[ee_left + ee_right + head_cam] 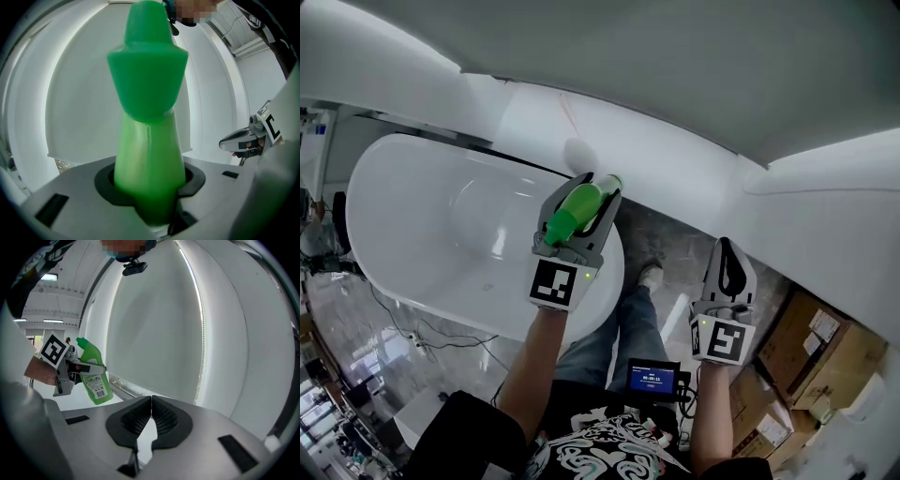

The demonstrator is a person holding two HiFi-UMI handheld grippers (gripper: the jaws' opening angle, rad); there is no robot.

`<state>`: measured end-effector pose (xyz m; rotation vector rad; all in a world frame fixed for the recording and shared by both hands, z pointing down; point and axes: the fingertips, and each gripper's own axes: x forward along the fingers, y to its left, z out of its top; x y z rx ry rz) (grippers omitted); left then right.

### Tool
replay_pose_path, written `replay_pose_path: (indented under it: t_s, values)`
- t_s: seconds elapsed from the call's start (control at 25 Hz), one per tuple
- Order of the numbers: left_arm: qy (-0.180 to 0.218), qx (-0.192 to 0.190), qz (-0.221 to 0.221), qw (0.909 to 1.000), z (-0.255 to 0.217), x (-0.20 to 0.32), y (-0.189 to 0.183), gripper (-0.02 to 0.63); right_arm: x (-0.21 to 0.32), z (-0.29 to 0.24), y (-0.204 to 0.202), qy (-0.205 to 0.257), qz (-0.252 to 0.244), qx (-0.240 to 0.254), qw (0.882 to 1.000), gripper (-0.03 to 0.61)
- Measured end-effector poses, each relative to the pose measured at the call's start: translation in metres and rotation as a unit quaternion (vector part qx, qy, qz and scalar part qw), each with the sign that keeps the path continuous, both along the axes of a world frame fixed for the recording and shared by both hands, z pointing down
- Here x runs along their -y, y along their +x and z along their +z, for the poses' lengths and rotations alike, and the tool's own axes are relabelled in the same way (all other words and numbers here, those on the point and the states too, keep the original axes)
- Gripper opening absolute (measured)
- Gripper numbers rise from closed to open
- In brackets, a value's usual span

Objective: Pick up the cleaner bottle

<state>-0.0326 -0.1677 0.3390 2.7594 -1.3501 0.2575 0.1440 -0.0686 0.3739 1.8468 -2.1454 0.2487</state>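
Head view: the left gripper point(589, 195) is squeezing the green cleaner bottle point(572, 214), holding it in the air over the white bathtub point(403, 178). The right gripper point(728, 255) is closed and empty.

Left gripper view: both pads are pressing the bottle's sides.

Right gripper view: its jaws are touching, holding nothing.

The pick-up looks about done. The next move calls for a firm, steady squeeze.

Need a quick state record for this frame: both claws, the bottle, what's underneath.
left claw: shut on the green cleaner bottle, gripping its body
right claw: shut, nothing between its jaws
bottle: held in the air, touching no surface, cap end pointing away from the person
below: white bathtub; in the head view the bottle shows over its near end
task: bottle picked up
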Motion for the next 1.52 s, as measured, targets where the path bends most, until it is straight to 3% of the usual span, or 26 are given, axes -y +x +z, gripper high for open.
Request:
replay_pose_path:
  t_s: [0.48,0.88,1.24,1.52]
  values:
    - [-0.005,-0.004,-0.005,1.0,-0.063,-0.033,-0.011,0.187,-0.008,-0.058,-0.001,0.023,-0.001,0.001,1.0,0.026]
    - [-0.013,0.032,0.017,0.9993,-0.102,-0.049,-0.011,0.187,-0.02,-0.102,0.007,0.041,0.021,0.003,0.999,0.026]
    - [-0.041,0.039,0.038,0.9977,-0.115,-0.07,-0.008,0.187,-0.036,-0.131,0.008,0.048,0.021,-0.001,0.999,0.026]
    - [-0.042,0.042,0.043,0.9973,-0.139,-0.081,-0.012,0.187,-0.044,-0.153,0.0,0.053,0.015,-0.014,0.998,0.026]
